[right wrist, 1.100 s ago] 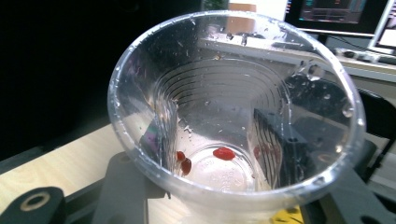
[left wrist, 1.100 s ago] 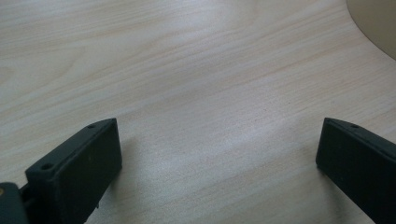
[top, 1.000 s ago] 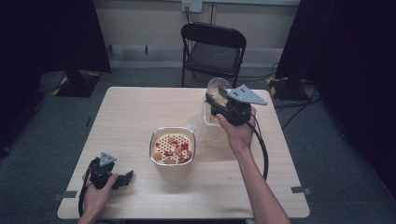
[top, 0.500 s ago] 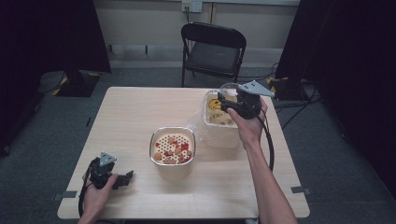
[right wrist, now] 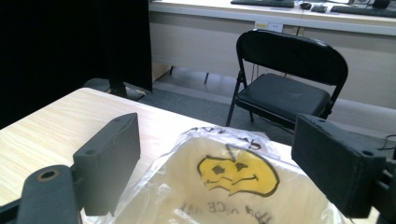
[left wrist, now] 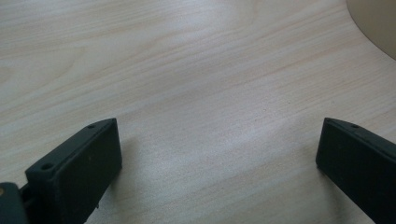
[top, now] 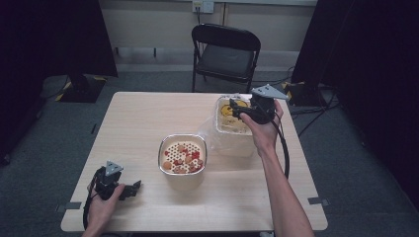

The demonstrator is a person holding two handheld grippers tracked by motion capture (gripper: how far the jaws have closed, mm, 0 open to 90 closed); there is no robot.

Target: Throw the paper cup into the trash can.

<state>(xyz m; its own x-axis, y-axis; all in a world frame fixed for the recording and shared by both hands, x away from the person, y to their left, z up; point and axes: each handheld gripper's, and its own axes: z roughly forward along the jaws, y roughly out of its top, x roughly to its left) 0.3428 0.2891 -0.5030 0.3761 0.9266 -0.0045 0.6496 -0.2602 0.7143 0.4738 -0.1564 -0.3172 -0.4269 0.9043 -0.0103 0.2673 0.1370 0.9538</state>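
Right gripper (top: 242, 109) spread above far-right bag-lined cream plastic tub (top: 232, 129) | left gripper (top: 129, 189) spread, rested on near-left wooden table (top: 138, 118) | risk: thin bag liner may be snagged, tub dragged.

bright overhead light, dark bg, soft shadows

one wooden table (top: 148, 123), one folding chair (top: 225, 49), one colander bowl (top: 182, 154), one bag-lined bin (top: 232, 126), two grippers
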